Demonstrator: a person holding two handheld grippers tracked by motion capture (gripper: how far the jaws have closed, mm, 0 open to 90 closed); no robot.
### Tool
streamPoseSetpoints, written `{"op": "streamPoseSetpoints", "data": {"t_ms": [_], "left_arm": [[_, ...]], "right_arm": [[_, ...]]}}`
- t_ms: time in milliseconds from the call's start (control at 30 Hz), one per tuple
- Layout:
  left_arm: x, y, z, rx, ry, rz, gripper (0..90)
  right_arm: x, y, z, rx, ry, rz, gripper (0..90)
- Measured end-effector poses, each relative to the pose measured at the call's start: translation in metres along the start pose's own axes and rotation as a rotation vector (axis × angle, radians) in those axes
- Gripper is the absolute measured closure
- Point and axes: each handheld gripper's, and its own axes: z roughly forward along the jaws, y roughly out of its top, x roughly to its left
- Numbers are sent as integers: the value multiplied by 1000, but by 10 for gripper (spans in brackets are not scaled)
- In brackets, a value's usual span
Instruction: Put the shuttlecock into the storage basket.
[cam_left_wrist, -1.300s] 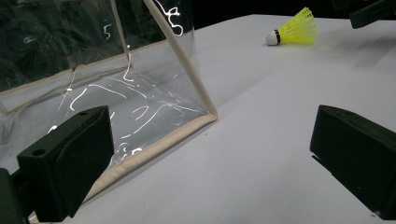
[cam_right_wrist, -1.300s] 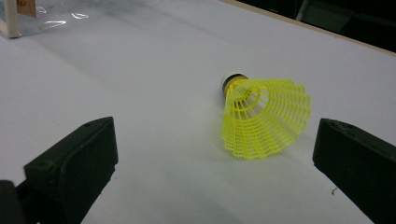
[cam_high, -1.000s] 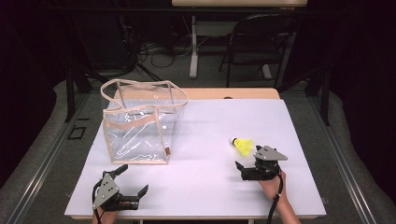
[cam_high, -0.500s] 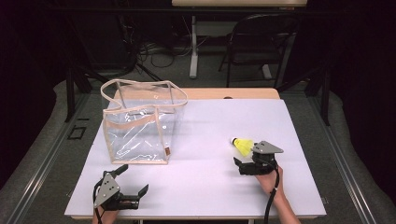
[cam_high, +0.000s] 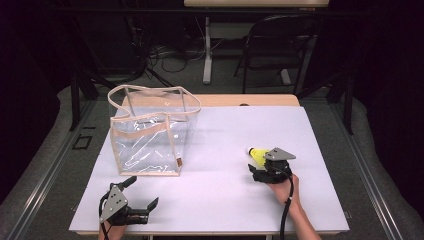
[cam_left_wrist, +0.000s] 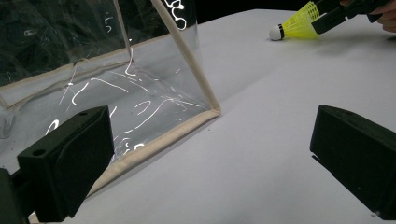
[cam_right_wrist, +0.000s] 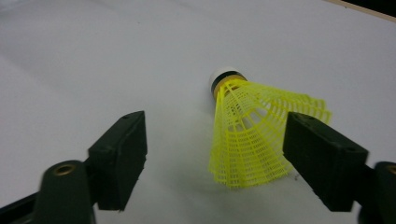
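Observation:
A yellow shuttlecock (cam_high: 256, 153) with a white cork lies on the white table (cam_high: 220, 125) at the right, cork pointing away from the person. My right gripper (cam_high: 259, 163) stands open just behind it. In the right gripper view the mesh skirt of the shuttlecock (cam_right_wrist: 252, 130) lies between the jaws of my right gripper (cam_right_wrist: 215, 140), nearer the right one, with no contact visible. A clear plastic bag (cam_high: 150, 132) with beige trim stands upright at the left. My left gripper (cam_high: 143, 191) rests open near the front edge, below the bag (cam_left_wrist: 116, 84). From the left gripper view the shuttlecock (cam_left_wrist: 294, 27) is seen far off.
The table's front edge runs close under both hands. A wooden strip (cam_high: 250, 100) borders the far side of the table. Behind it stand a black chair (cam_high: 280, 45) and a desk leg with cables on the floor.
My right gripper has crept forward toward the shuttlecock, so its skirt now sits between the open jaws. The left gripper has barely shifted.

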Motion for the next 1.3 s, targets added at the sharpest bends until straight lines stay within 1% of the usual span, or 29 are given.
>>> {"op": "streamPoseSetpoints", "data": {"t_ms": [33, 67, 100, 133, 167, 200, 233, 267, 300, 333, 367, 400, 433, 500, 567, 600, 633, 667, 700, 900, 1067, 1300], "left_arm": [[0, 0, 0, 0, 2, 0, 0], [0, 0, 0, 1, 1, 1, 0], [1, 0, 0, 1, -1, 8, 0], [0, 0, 0, 2, -2, 8, 0], [0, 0, 0, 1, -3, 8, 0], [0, 0, 0, 0, -4, 12, 0], [0, 1, -1, 1, -5, 14, 0], [0, 1, -1, 1, -5, 14, 0], [0, 1, 0, 0, -5, 14, 0], [0, 1, 0, 0, -5, 14, 0], [0, 1, -1, 1, -7, 13, 0], [0, 1, -1, 0, -7, 13, 0], [0, 1, -1, 0, -6, 13, 0], [0, 1, -1, -1, -8, 11, 0], [1, 1, -1, -1, -9, 10, 0], [1, 1, -1, -1, -9, 10, 0], [1, 1, -1, -1, -8, 10, 0], [1, 1, -1, -2, -9, 9, 0], [1, 1, -1, -2, -8, 9, 0], [1, 1, -2, -5, -9, 10, 0], [1, 1, -2, -5, -11, 12, 1], [1, 1, -2, -5, -12, 12, 1]], "right_arm": [[1, 0, 0, 11, -20, -3, 312], [1, 0, 0, 11, -20, -3, 312], [1, 1, 0, 16, -31, -1, 355], [1, 1, 0, 18, -31, 2, 423], [1, 0, 1, 20, -28, 2, 449], [1, 0, 1, 20, -28, 2, 449], [1, 0, 1, 26, -31, 4, 504], [1, 0, 1, 26, -31, 4, 504], [1, -1, 1, 29, -42, -6, 553], [1, -1, 1, 29, -42, -6, 553], [0, -1, 1, 27, -45, -4, 575], [-1, -2, 2, 26, -38, 0, 591], [-2, -3, 2, 26, -44, -2, 641], [-2, -3, 2, 28, -44, 2, 650], [-2, -3, 2, 28, -38, 3, 714], [-2, -3, 2, 28, -38, 3, 714], [-1, -3, 1, 24, -41, -3, 754], [-1, -3, 1, 24, -41, -3, 754], [0, -2, 1, 28, -45, -4, 790], [0, -3, 0, 25, -53, -11, 846], [0, -3, 0, 26, -58, -16, 874], [0, -3, -1, 17, -57, -17, 881]]}}
